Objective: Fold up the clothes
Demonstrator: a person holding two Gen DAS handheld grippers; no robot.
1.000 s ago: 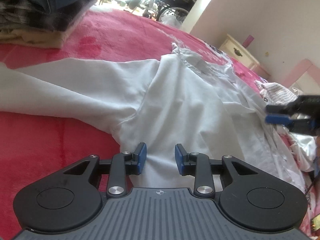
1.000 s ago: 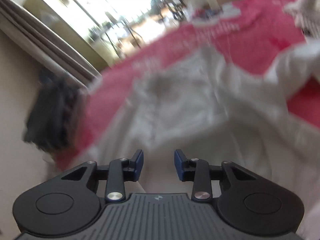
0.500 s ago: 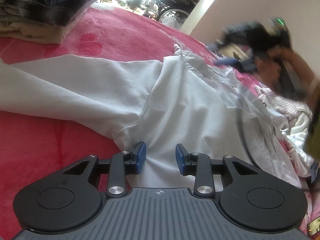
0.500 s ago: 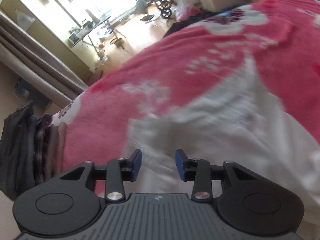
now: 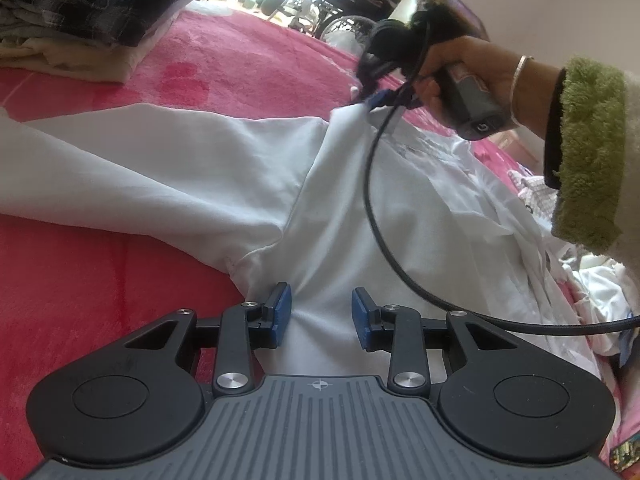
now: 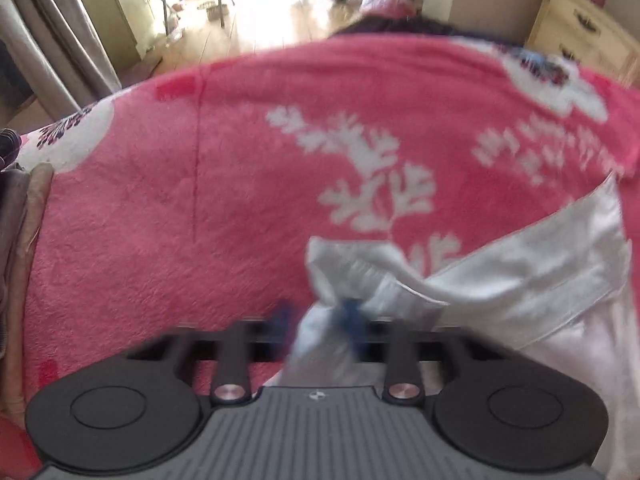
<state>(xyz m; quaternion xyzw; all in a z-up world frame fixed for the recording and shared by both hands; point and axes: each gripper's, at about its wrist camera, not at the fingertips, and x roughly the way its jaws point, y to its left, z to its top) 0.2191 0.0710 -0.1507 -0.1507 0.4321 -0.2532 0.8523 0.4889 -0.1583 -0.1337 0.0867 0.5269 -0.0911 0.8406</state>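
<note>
One white shirt (image 5: pixel 224 184) lies spread across a pink blanket (image 5: pixel 80 288), its single visible sleeve stretching toward 9 o'clock in the left wrist view. The left gripper (image 5: pixel 321 314) sits low over the shirt's side near the armpit, its two blue pads apart with cloth showing between them. At 1 o'clock, one hand (image 5: pixel 460 68) in a green-cuffed sleeve (image 5: pixel 588 152) holds the right gripper (image 5: pixel 384 98), clamped on the shirt at the collar end and lifting it into a peak; one black cable (image 5: pixel 384 240) trails from it. The right wrist view, blurred, shows fabric bunched between its pads. One stack of folded clothes (image 5: pixel 80 20) sits at 11 o'clock.
</note>
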